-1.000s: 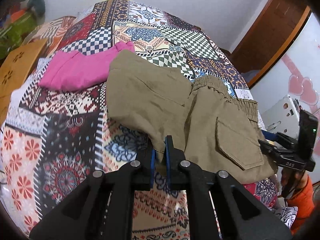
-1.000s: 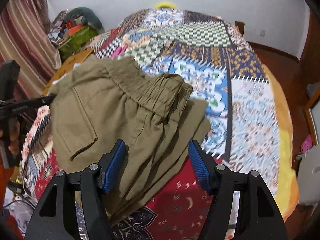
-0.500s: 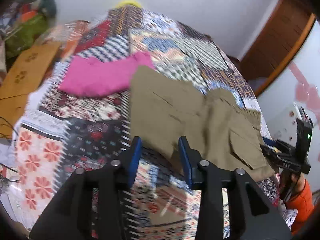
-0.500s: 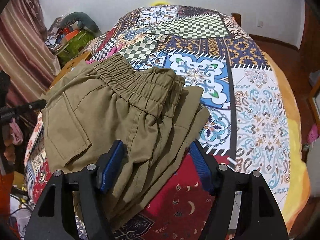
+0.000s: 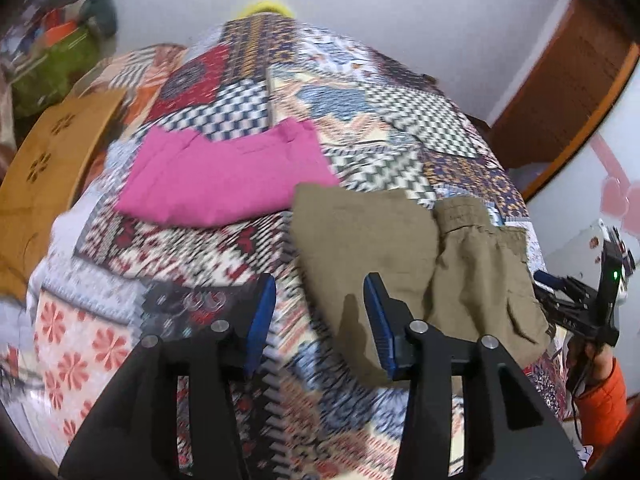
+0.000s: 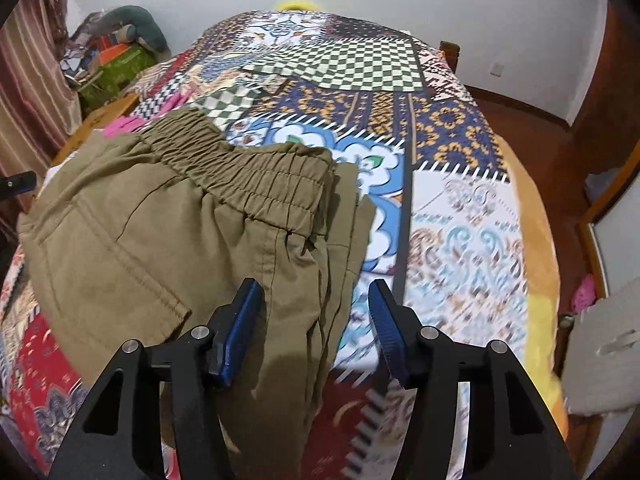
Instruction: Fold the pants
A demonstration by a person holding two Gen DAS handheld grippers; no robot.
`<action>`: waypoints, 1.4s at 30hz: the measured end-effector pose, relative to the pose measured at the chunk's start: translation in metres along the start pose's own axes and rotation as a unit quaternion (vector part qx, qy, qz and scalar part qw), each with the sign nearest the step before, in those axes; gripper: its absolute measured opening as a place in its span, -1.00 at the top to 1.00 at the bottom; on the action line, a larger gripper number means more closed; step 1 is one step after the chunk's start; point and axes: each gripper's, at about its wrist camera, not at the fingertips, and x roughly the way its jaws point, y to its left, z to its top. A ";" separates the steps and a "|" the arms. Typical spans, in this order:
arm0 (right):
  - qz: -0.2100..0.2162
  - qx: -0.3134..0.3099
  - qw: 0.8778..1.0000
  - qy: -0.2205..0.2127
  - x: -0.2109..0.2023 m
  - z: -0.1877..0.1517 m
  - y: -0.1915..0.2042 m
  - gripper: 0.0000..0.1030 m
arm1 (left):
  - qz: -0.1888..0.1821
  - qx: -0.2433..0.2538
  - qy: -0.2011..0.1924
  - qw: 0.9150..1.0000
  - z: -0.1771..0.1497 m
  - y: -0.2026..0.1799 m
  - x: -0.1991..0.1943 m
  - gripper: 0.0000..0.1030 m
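Olive pants (image 5: 384,240) lie folded on the patchwork bed, their elastic waistband (image 6: 256,184) on top. My left gripper (image 5: 320,320) hovers over the pants' near left edge. Its jaws are opening and its blue pads (image 5: 260,320) grip nothing. My right gripper (image 6: 314,320) straddles the stacked folded edge of the pants (image 6: 132,248). Its jaws are closing with cloth between them, and the pads (image 6: 384,320) do not press on it. The right gripper (image 5: 580,304) also shows at the right edge of the left wrist view.
A folded pink garment (image 5: 224,176) lies behind the pants on the quilt (image 6: 460,216). A wooden board (image 5: 48,168) and a green box (image 5: 52,68) stand left of the bed. A person's orange sleeve (image 5: 604,396) is at the right.
My left gripper let go of the pants' edge, opened and drew off to the left. My right gripper shifted along the pants' folded edge and its jaws narrowed.
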 end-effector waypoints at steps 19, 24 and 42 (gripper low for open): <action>0.057 -0.002 0.998 -0.023 0.029 0.045 0.002 0.43 | -0.010 0.141 0.101 0.985 0.035 -0.061 0.111 -0.01; 0.066 0.005 0.998 -0.007 0.034 0.047 -0.005 0.43 | 0.008 0.155 0.100 0.983 0.037 -0.062 0.114 0.00; 0.093 -0.025 0.995 -0.015 -0.033 0.004 0.036 0.20 | -0.024 0.144 0.089 0.985 -0.036 -0.080 0.035 0.00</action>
